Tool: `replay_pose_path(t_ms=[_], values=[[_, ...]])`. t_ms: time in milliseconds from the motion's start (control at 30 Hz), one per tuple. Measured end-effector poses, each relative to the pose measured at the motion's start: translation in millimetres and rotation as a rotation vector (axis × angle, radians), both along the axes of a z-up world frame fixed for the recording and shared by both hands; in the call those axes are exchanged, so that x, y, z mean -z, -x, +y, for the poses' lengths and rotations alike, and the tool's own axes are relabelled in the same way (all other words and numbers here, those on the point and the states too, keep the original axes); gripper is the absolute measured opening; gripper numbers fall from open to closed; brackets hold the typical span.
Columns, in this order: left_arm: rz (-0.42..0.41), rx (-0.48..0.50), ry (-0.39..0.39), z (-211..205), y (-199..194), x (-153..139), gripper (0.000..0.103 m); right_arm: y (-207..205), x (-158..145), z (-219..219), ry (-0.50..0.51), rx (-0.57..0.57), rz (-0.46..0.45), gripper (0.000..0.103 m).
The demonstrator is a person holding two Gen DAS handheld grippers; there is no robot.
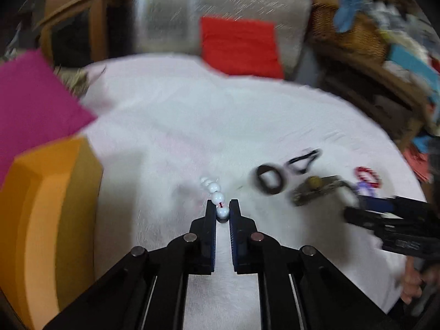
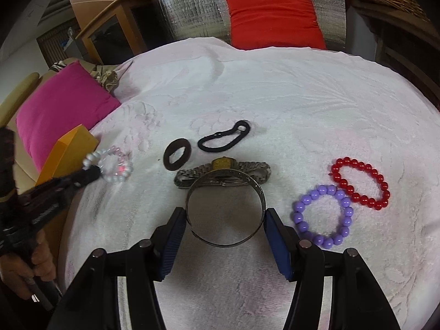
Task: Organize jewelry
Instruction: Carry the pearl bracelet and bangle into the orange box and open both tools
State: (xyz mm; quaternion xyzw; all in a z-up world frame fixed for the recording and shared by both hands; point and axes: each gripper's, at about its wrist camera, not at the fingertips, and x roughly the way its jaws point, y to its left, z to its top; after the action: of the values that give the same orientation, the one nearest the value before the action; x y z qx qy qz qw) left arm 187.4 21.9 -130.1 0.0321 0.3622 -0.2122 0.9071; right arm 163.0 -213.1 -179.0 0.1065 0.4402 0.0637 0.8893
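Left claw [image 1: 222, 206] clamped on 1 white bead of the pearl bracelet [image 1: 216, 192], held above the white bedspread [image 1: 170, 126] beside the orange box [image 1: 52, 206]; seen blurred from the right wrist view as well [image 2: 114, 166]. Right claw [image 2: 224, 220] spread wide apart around the metal bangle [image 2: 226, 209], pads [image 2: 173, 229] just beside its rim, touching or not impossible to tell. Lay on the bedspread beyond the bangle: wristwatch [image 2: 222, 172], brown ring-shaped hair tie [image 2: 176, 158], black hair elastic [image 2: 224, 137]; to the right, purple bead bracelet [image 2: 323, 216] touching red bead bracelet [image 2: 361, 183].
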Motion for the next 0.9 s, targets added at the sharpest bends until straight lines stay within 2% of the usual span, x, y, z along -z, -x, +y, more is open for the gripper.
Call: replay_pose_path(t_ms=[67,100,200,267,433,533,600,667,900], values=[[-0.059,0.08,-0.006,-6,15,-9,0.009,0,0,3,-0.001,-0.002,-0.002,0.061],[-0.061,0.097,-0.022,-9,15,-8,0.009,0,0,4,-0.002,-0.002,-0.001,0.061],[0.017,0.062,-0.041,-5,1,5,0.009,-1,1,6,-0.008,0.004,0.004,0.061],[0.04,0.041,0.0,4,-6,6,0.009,-1,0,6,-0.012,0.008,0.002,0.061],[0.014,0.047,0.041,11,1,0,0.009,-1,-2,-2,-0.031,0.032,-0.001,0.061],[-0.033,0.098,0.14,14,11,-15,0.009,-1,-3,-7,-0.048,0.049,0.001,0.061],[-0.079,0.149,0.145,3,19,-22,0.009,-1,-4,-8,-0.054,0.056,-0.005,0.061],[-0.068,0.17,0.151,-2,19,-21,0.009,-1,-5,-11,-0.061,0.065,-0.007,0.061],[-0.085,0.1,0.204,25,15,-32,0.009,1,-8,-19,-0.083,0.092,-0.017,0.061]])
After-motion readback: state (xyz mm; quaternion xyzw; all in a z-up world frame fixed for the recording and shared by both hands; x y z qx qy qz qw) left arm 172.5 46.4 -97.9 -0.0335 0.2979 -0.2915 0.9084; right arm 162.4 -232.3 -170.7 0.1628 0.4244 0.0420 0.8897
